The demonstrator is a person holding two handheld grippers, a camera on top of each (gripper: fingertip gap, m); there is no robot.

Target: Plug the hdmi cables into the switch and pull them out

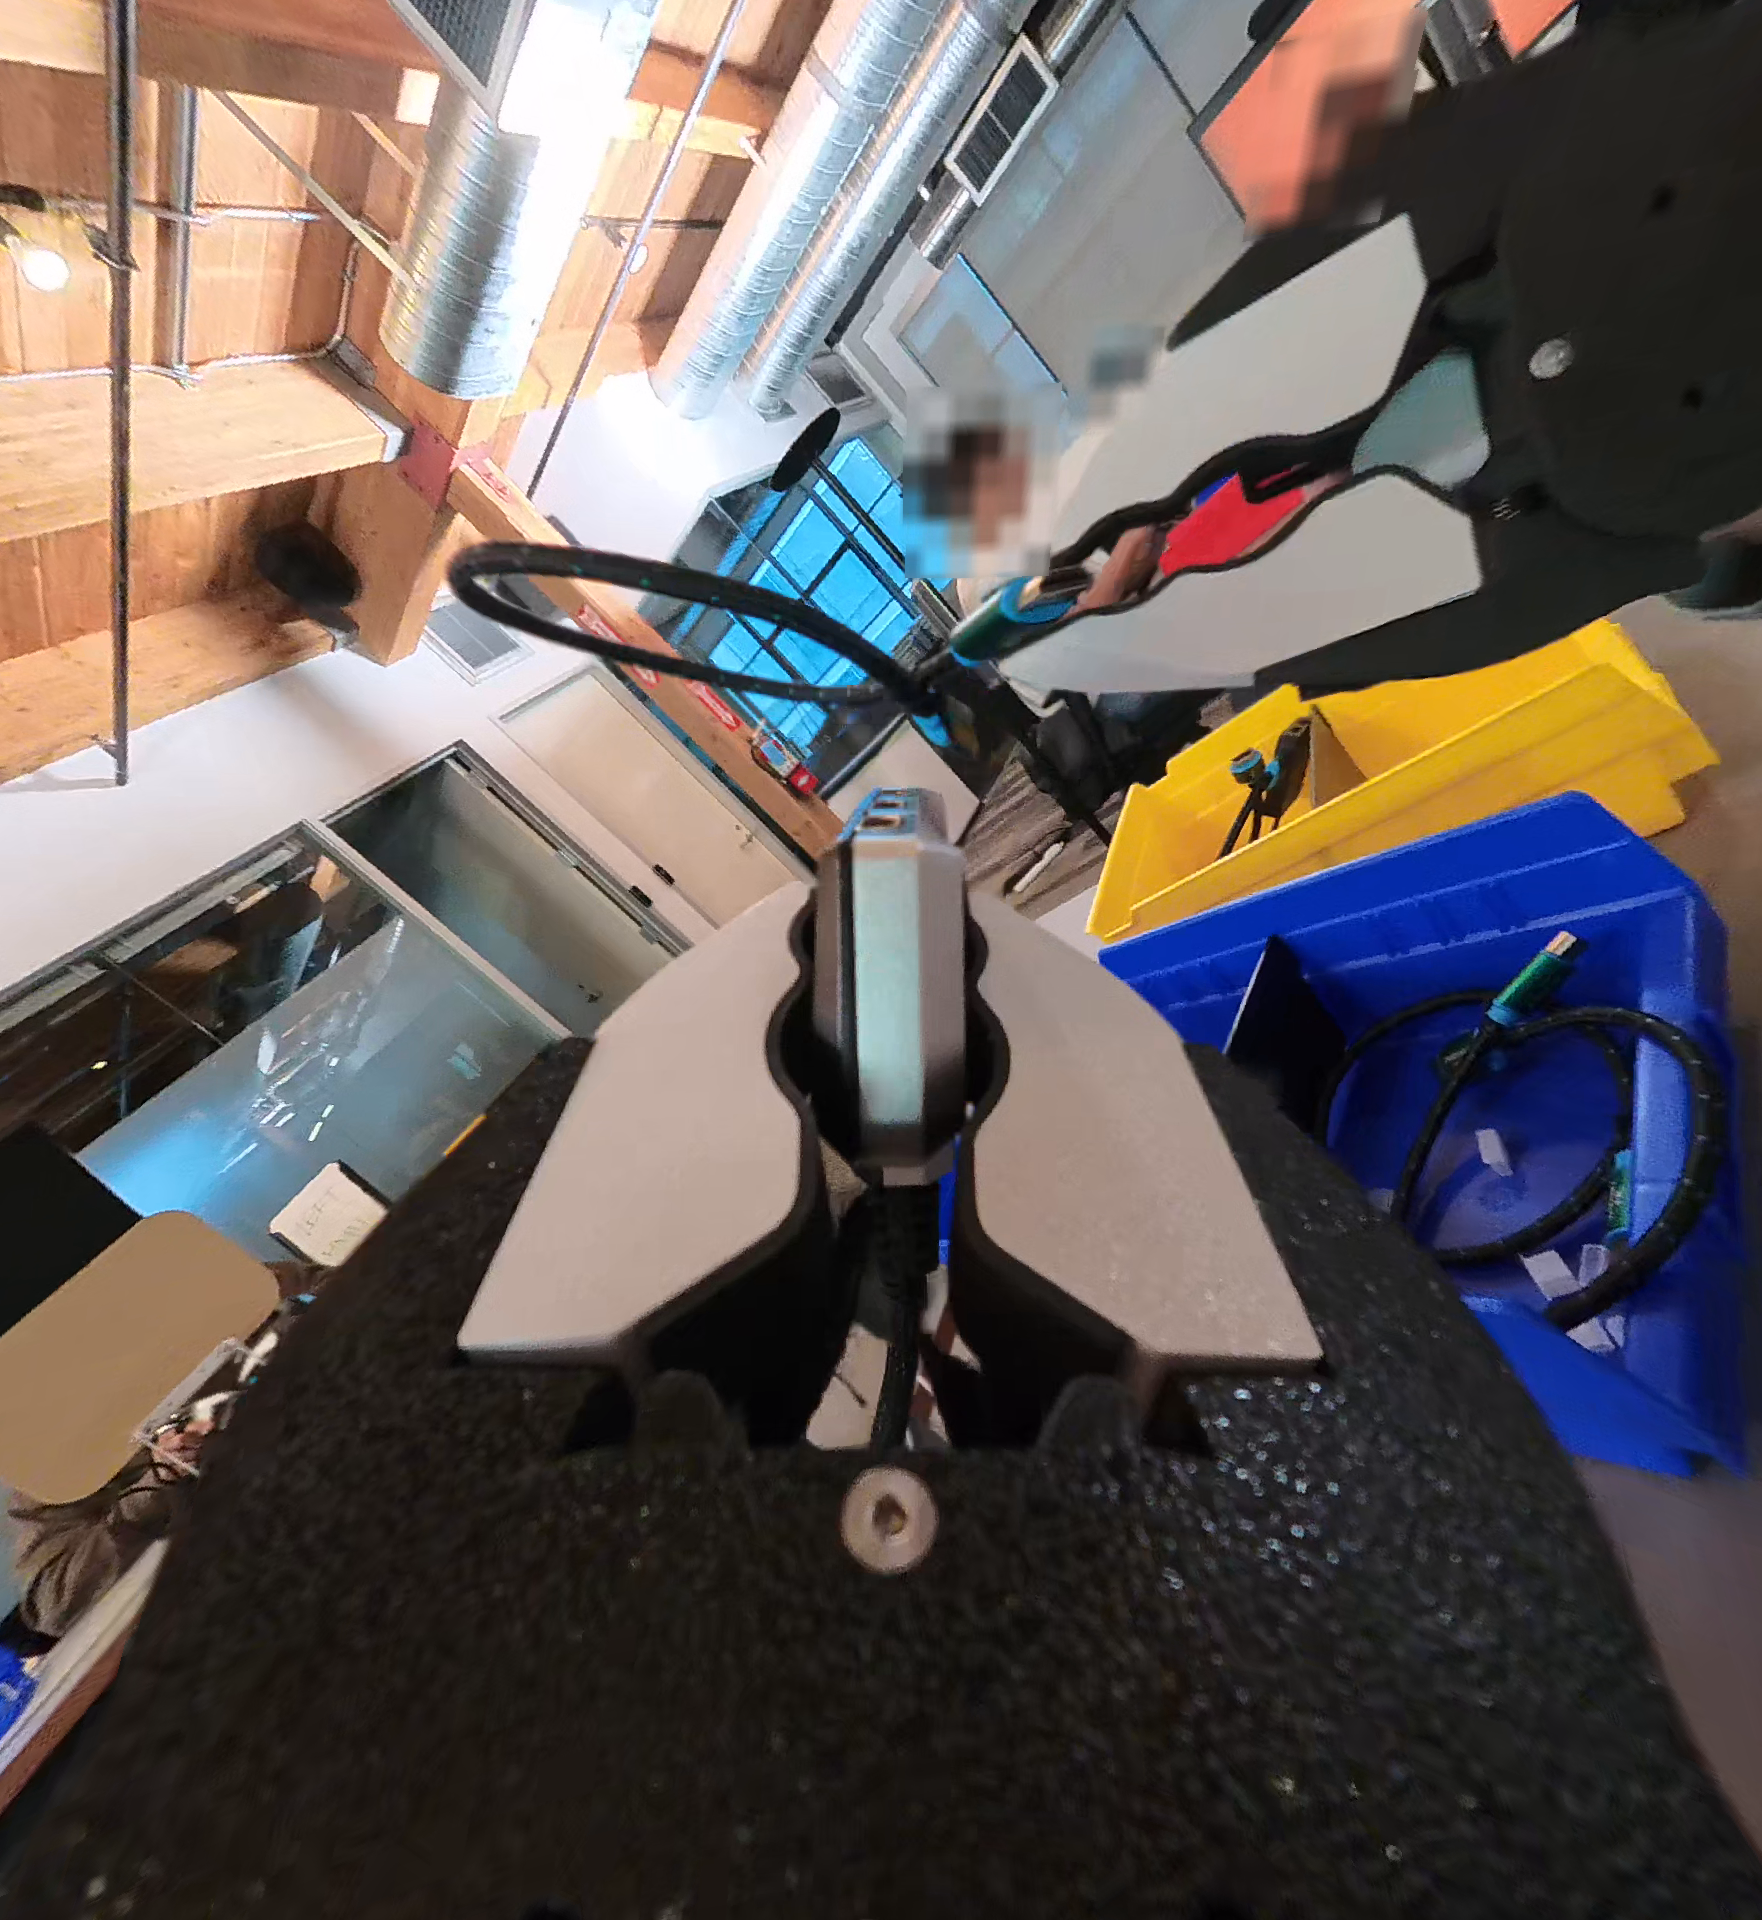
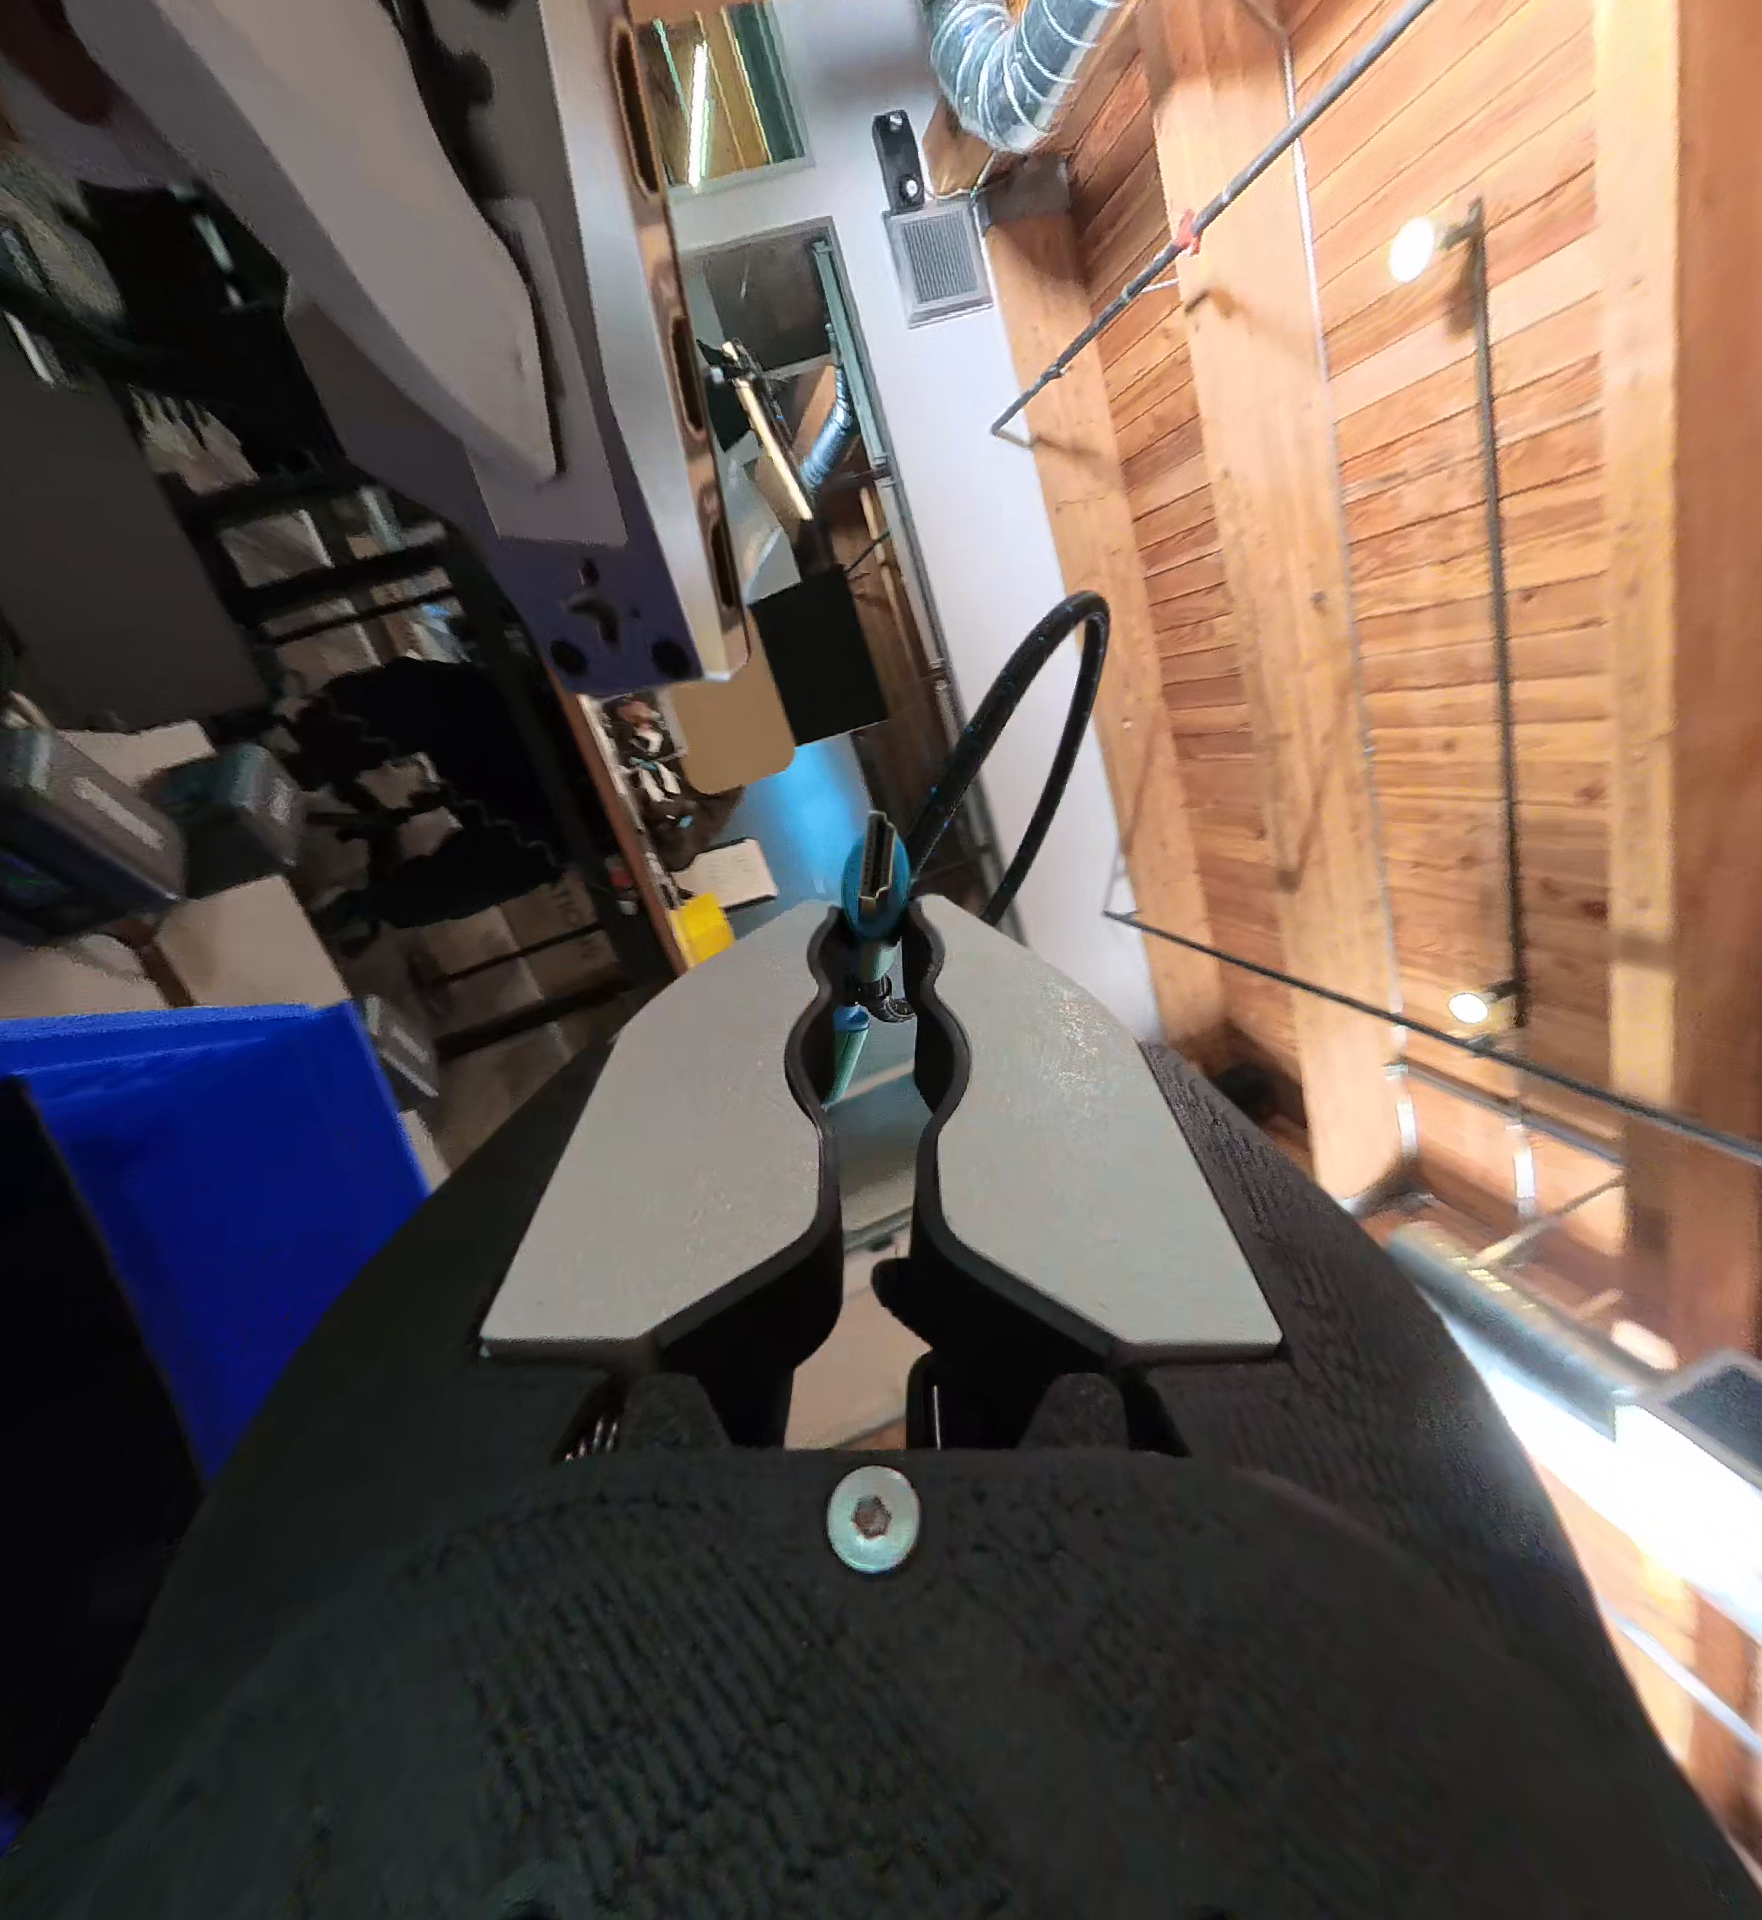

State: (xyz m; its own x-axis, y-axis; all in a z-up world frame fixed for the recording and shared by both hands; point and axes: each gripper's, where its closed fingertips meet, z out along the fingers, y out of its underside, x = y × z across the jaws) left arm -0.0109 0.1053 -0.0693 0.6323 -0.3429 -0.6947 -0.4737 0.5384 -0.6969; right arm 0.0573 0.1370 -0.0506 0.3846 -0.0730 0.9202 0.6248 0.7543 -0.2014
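Left gripper (image 1: 892,935), frame centre: fingers clamp grey hub (image 1: 892,997). Right gripper (image 2: 872,925), frame centre: fingers pinch blue cable plug (image 2: 872,883), black cable (image 2: 1043,707) looping above. Blue bin (image 1: 1583,914), yellow bin (image 1: 1428,769) right.

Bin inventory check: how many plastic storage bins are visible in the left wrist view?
2: a yellow bin farther off, and a blue bin nearer, right of the left gripper. Others may sit outside the frame.

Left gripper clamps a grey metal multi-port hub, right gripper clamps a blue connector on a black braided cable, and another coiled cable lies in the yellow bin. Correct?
Not quite: the coiled black braided cable lies in the blue plastic bin, as the left wrist view shows. The rest stands.
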